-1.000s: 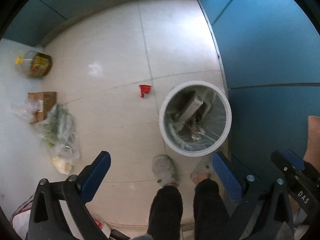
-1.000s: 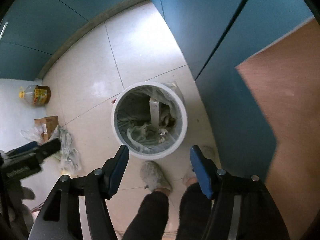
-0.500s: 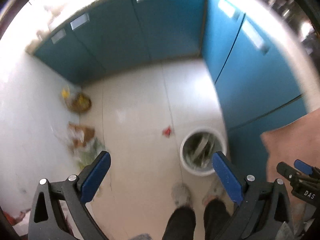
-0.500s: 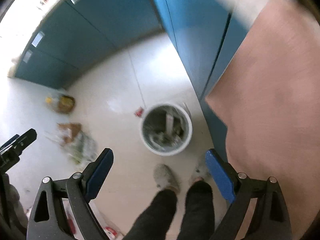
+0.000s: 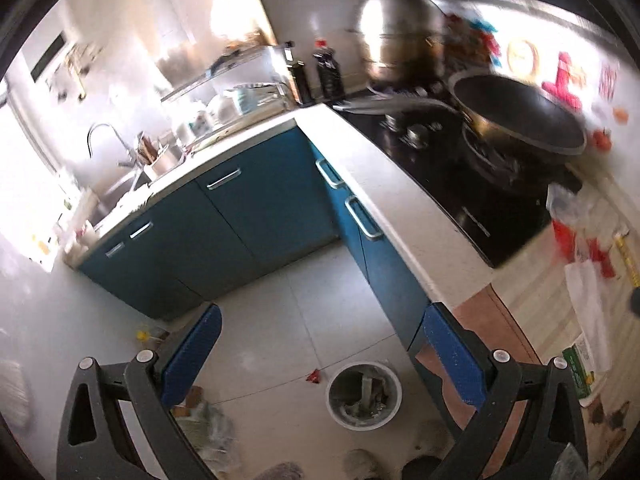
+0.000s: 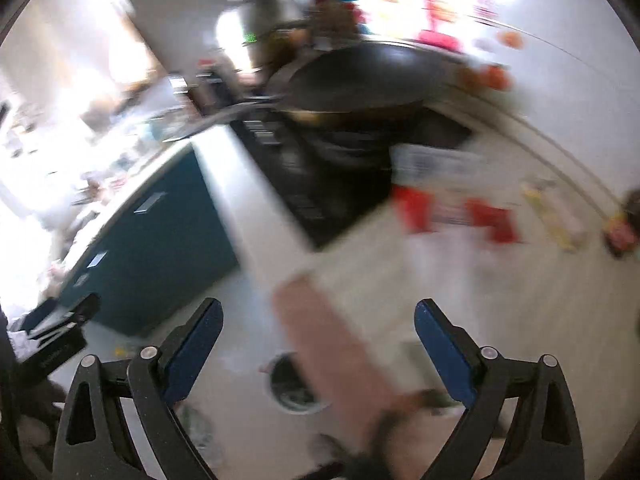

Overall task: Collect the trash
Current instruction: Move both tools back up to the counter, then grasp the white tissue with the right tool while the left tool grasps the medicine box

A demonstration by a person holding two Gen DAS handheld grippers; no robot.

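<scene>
My left gripper (image 5: 322, 320) is open with nothing between its blue pads, held high over the kitchen floor. Far below it stands the white trash bin (image 5: 331, 398), lined with a bag and holding trash. A small red scrap (image 5: 313, 376) lies on the tiles just left of the bin. My right gripper (image 6: 319, 312) stands wide with its jaws closing and nothing between them; its view is blurred. The bin (image 6: 296, 410) shows low between its fingers. Red and white wrappers (image 6: 452, 208) lie on the counter ahead, also seen as wrappers (image 5: 580, 248) at the right.
Blue cabinets (image 5: 256, 208) carry a white counter (image 5: 384, 184) with a black hob, a wok (image 5: 520, 116) and a steel pot (image 5: 396, 44). On the floor at left lie a bag of greens (image 5: 208, 428) and an oil bottle (image 5: 142, 336). The person's slippers (image 5: 360, 460) are beside the bin.
Both grippers rose steeply from just over the bin and tilted up; the countertop, hob and wok came into view. The right gripper's jaws stand wider than a second ago.
</scene>
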